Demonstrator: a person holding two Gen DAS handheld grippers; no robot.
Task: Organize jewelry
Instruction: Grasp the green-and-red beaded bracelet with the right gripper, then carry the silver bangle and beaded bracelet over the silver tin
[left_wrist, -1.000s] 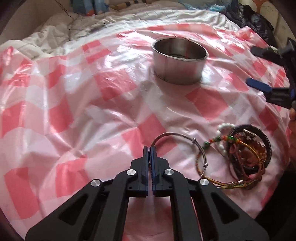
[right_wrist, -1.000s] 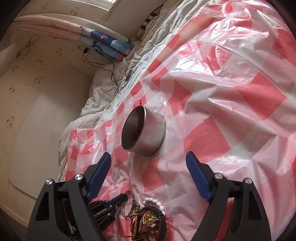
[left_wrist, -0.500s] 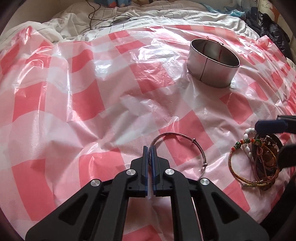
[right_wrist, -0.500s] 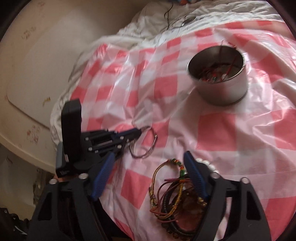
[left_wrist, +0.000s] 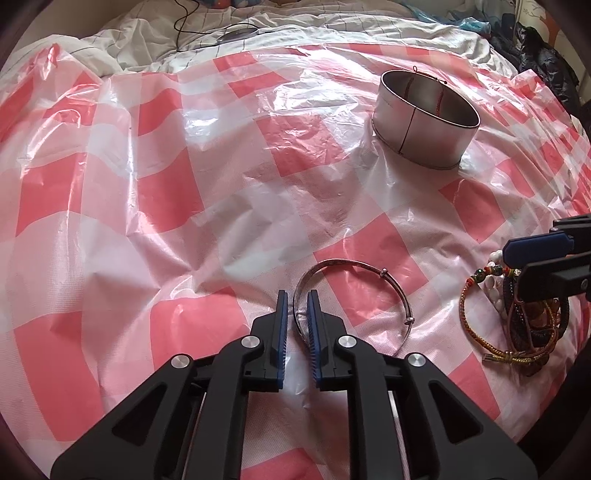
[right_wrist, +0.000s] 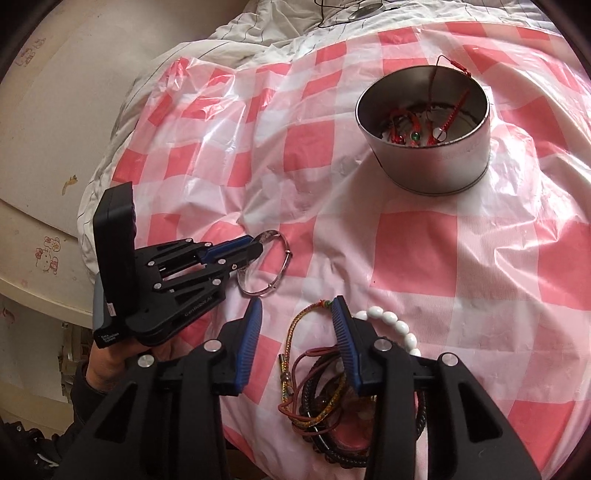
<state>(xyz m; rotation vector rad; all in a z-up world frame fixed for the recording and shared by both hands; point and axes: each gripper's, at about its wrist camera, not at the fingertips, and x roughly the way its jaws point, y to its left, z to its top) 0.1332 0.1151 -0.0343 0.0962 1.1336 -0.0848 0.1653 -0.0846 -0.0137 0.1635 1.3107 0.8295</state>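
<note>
Pink-and-white checked plastic sheeting covers a bed, and two handheld grippers work over it. Nearest the left wrist camera, the left gripper points steeply down at the sheet; its blue-padded jaws are opening, a narrow gap showing between them, and the rim of a thin silver bangle passes through that gap, leaning near the right-hand pad without being clamped. That bangle lies flat on the sheet, curving away ahead and to the right of those fingertips. From the right wrist camera, the same left gripper enters from the left edge with the silver bangle at its tip. In that view the right gripper hangs over a tangled heap of bracelets near the camera. Its jaws are closing but still apart, and a gold-and-green braided cord from the heap runs between them, touching neither pad clearly. A string of white beads curls just right of its right finger. Farther ahead and to the right of both grippers stands a round metal tin, upright, with red cords and small beads already inside. Rumpled white bedding lies beyond the sheet.
</note>
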